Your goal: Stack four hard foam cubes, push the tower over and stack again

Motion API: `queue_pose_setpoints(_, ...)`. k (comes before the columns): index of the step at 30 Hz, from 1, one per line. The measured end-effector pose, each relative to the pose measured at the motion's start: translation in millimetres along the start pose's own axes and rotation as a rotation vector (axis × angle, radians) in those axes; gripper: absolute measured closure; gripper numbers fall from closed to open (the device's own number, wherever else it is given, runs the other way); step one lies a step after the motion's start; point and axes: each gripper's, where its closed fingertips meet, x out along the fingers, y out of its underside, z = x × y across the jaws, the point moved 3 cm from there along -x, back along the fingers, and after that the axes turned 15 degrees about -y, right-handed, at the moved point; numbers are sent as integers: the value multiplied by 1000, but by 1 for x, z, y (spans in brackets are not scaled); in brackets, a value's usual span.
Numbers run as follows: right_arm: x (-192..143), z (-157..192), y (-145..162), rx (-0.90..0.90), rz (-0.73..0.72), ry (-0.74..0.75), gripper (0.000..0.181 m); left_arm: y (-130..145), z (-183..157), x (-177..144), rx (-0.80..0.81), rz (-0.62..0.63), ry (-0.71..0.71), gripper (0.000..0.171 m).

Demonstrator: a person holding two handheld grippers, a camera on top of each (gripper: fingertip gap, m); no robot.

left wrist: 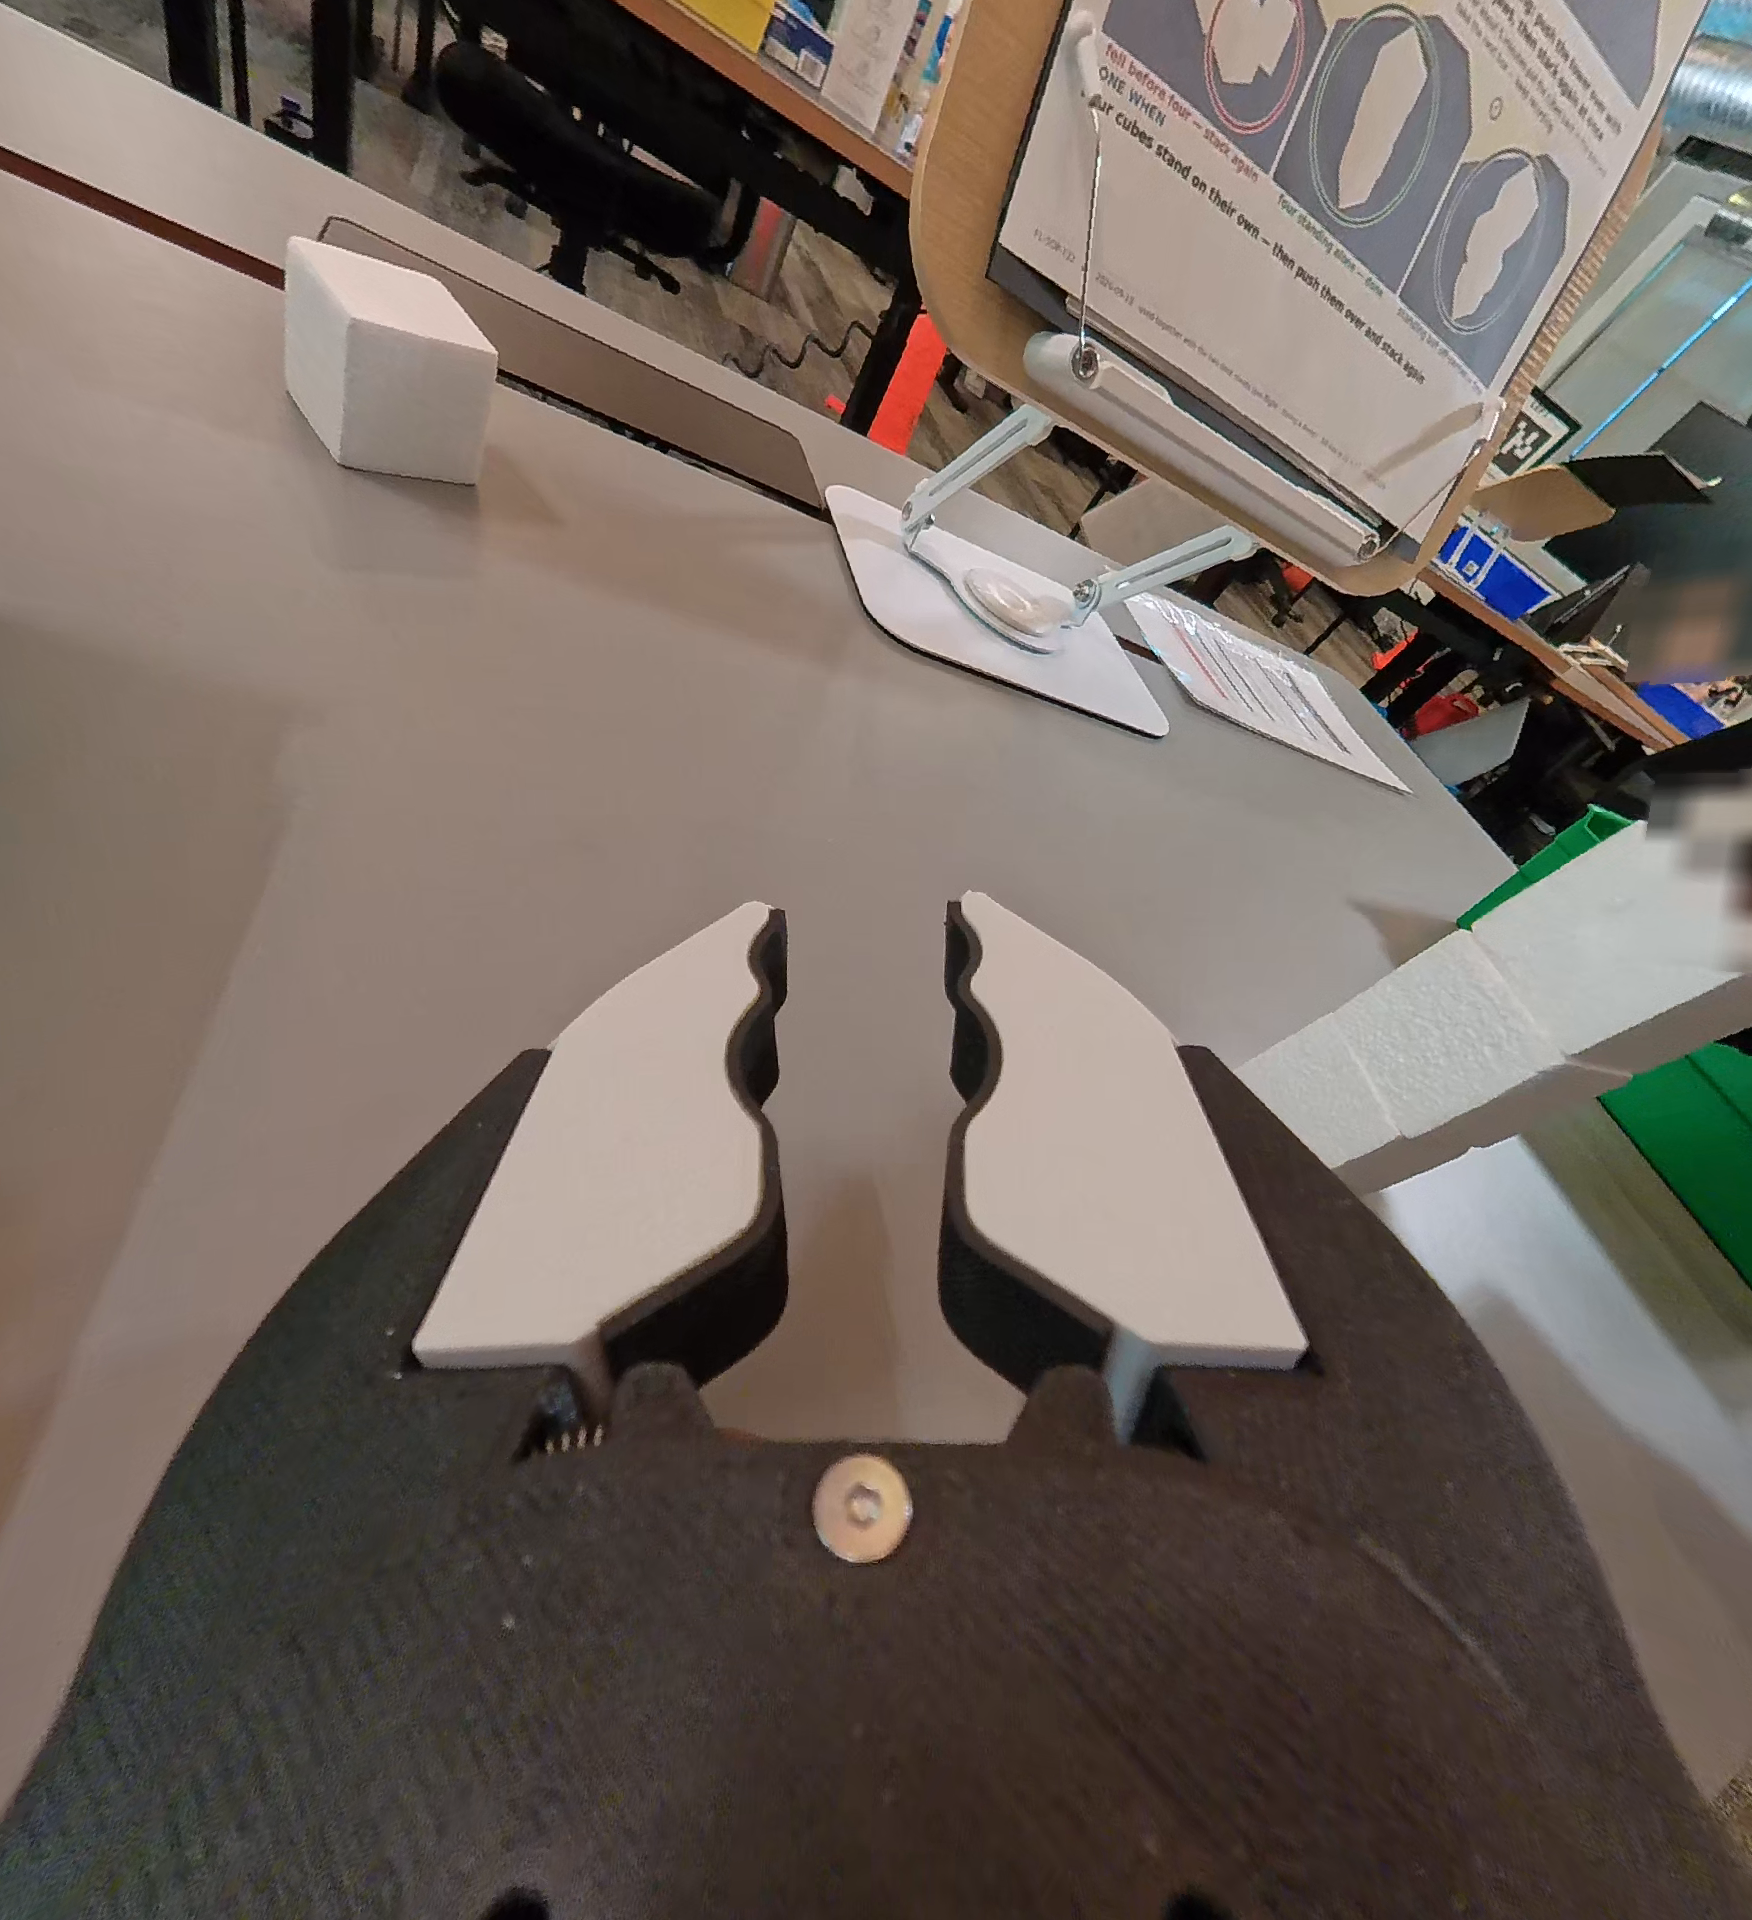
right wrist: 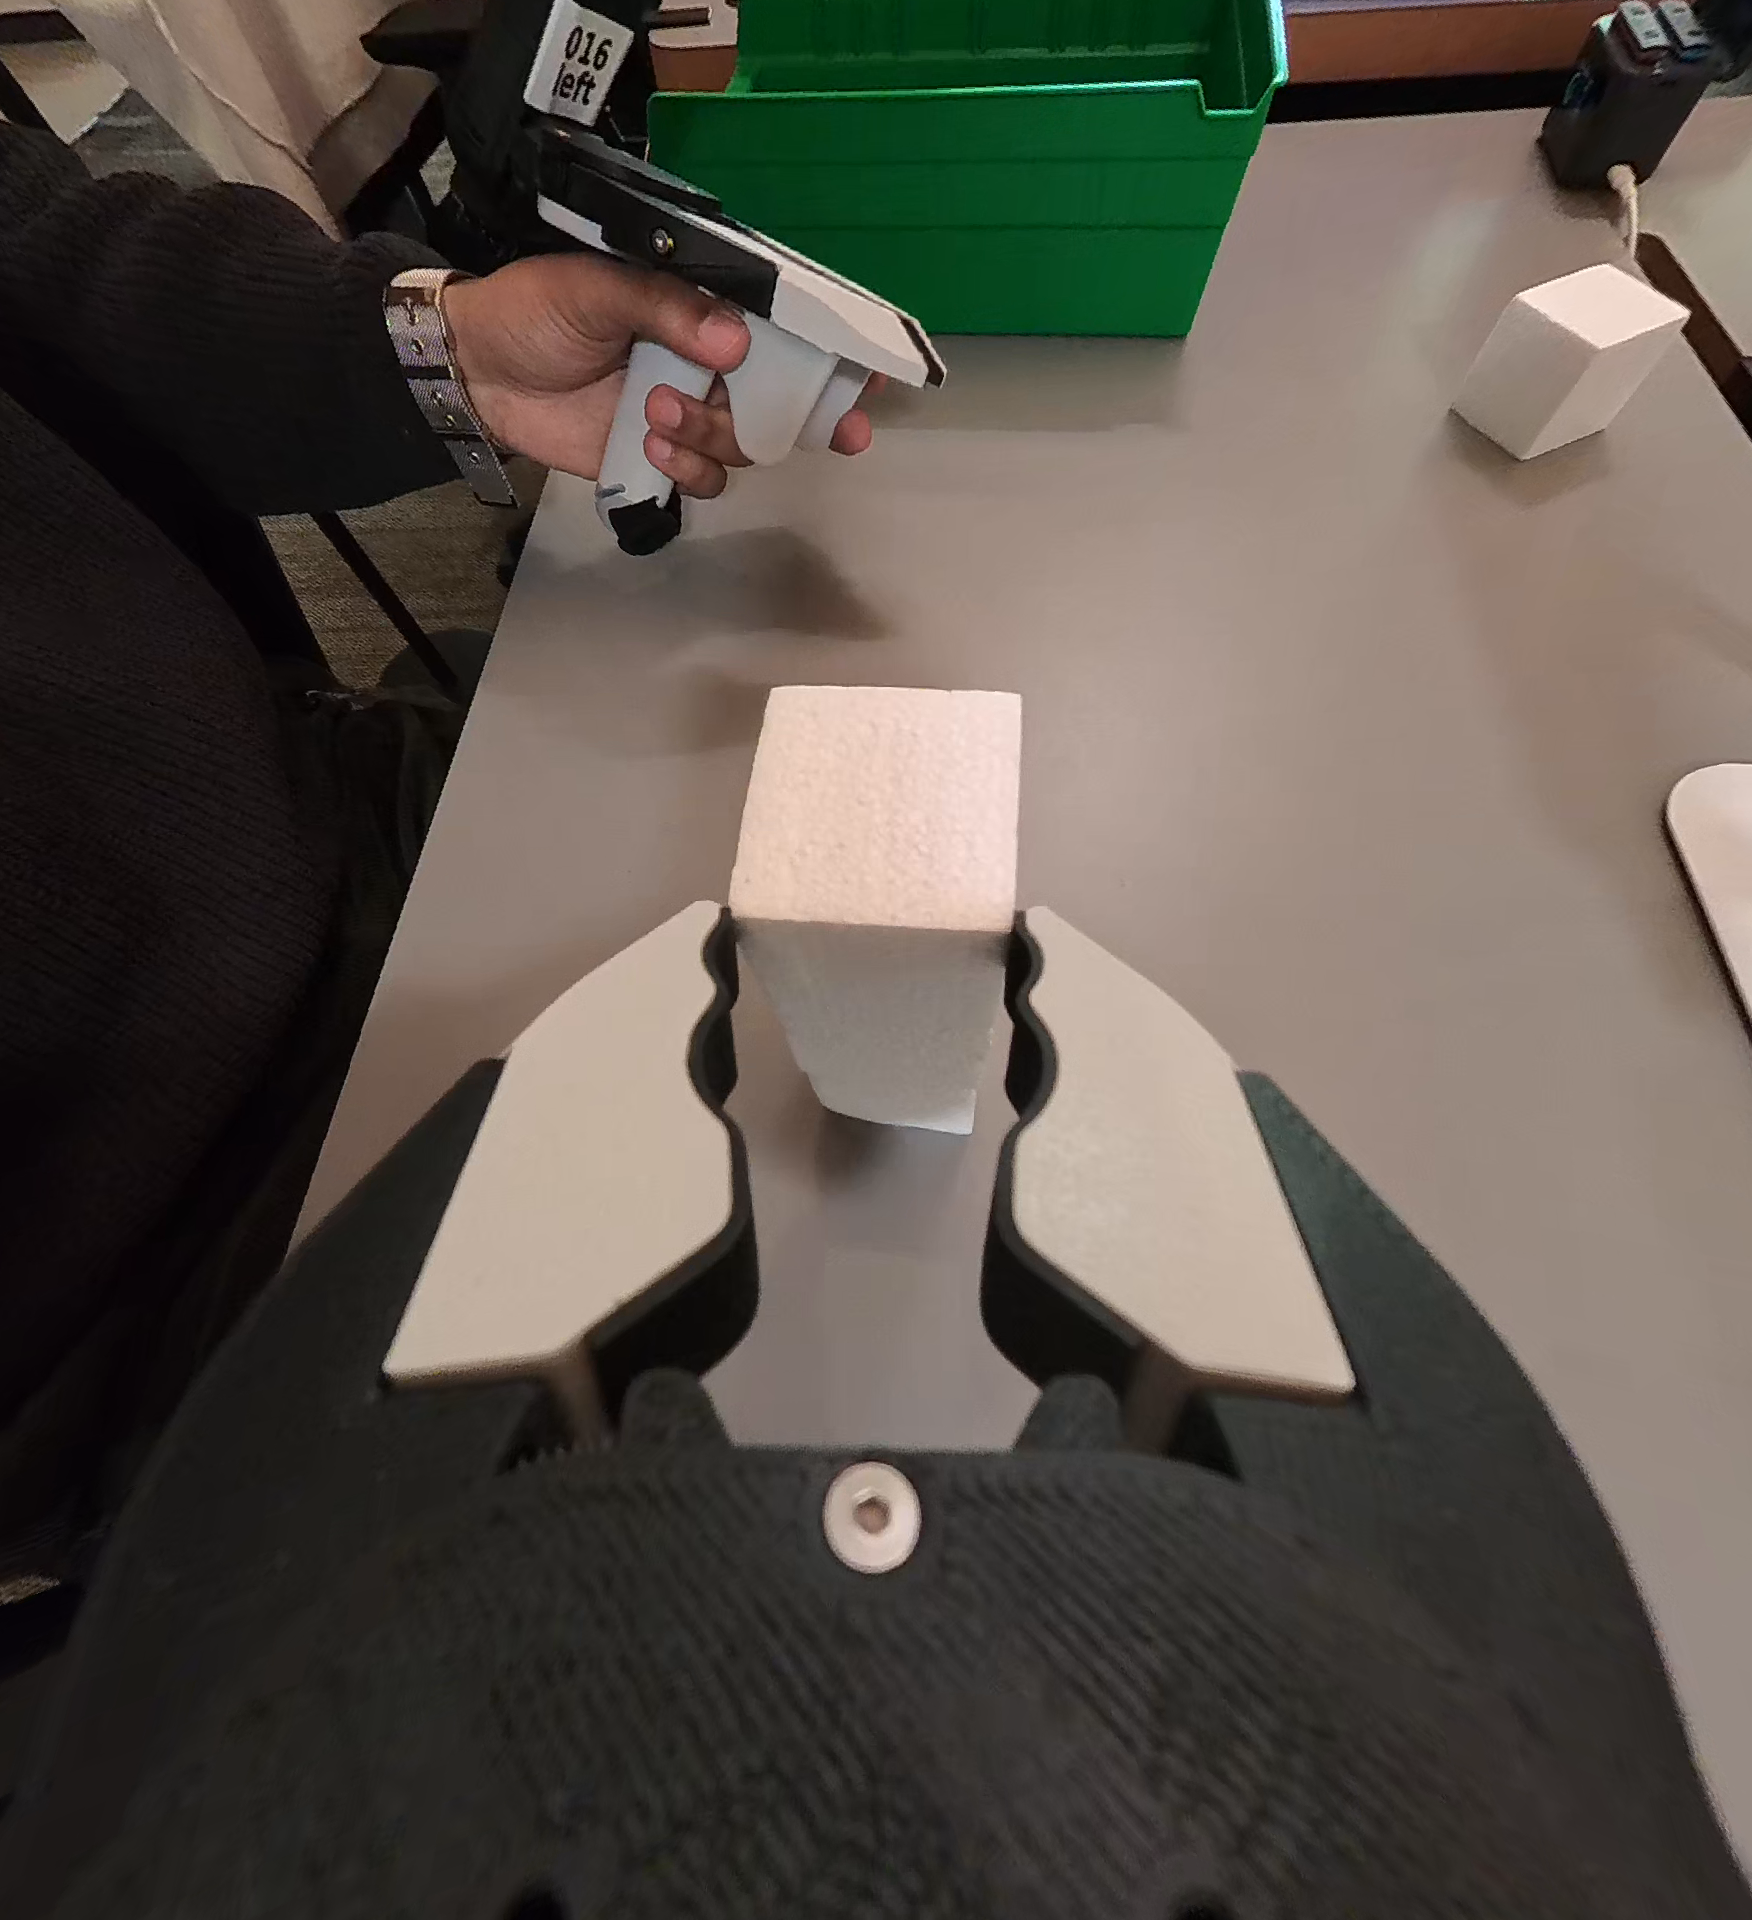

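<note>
Right gripper [right wrist: 872, 925] clamps white foam block [right wrist: 877, 805] above grey table [right wrist: 1267, 727] near left edge. Left gripper [left wrist: 867, 914] parted, empty. Second foam block [right wrist: 1568, 358] by far right edge; green bin [right wrist: 955, 208] at far edge.

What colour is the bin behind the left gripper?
Green bin, seen best in the right wrist view.

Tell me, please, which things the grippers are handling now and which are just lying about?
Handled:
- tall white foam block, clamped between the jaws of the right gripper
- left gripper: open, empty

Lying about:
- lone white foam cube
- green plastic bin
- wooden document stand
- black box with white cable
- grey table
</note>
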Motion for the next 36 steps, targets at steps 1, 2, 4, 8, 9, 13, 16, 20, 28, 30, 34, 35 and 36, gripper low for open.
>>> queue_pose_setpoints(1, 0, 0, 0, 0, -1, 1, 131, 0, 0, 0, 0, 2, 1, 142)
queue_pose_setpoints(2, 0, 0, 0, 0, -4, 1, 131, 1, 0, 0, 0, 4, 2, 142)
queue_pose_setpoints(4, 1, -1, 0, 2, -11, 2, 131, 1, 0, 0, -1, 6, 2, 142)
queue_pose_setpoints(8, 0, -2, 0, 5, -19, 22, 130, 1, 0, 1, 0, 9, 3, 142)
queue_pose_setpoints(9, 0, 0, 1, -8, -7, 12, 130, 2, 0, 1, 0, 11, 4, 142)
queue_pose_setpoints(13, 0, -3, 3, -29, 12, 55, 118, 2, -1, 1, 3, 12, 4, 142)
queue_pose_setpoints(16, -2, -2, -3, -39, -17, 63, 112, 2, 0, 1, 2, 12, 3, 142)
queue_pose_setpoints(20, -7, -1, -6, -44, -8, 92, 108, 2, 0, 1, 1, 11, 3, 142)
queue_pose_setpoints(28, -28, -5, -26, -91, -94, 215, 106, 1, 0, 1, 3, 10, 1, 142)
queue_pose_setpoints(30, -37, -7, -34, -108, -139, 268, 103, 2, 0, 0, 5, 9, 1, 142)
queue_pose_setpoints(34, -52, -7, -51, -135, -236, 339, 100, 1, 0, 0, 7, 8, 1, 142)
queue_pose_setpoints(35, -55, -7, -55, -141, -256, 363, 100, 1, 0, 1, 7, 8, 0, 142)
queue_pose_setpoints(36, -60, -8, -59, -140, -272, 398, 101, 1, 0, 1, 7, 7, 0, 142)
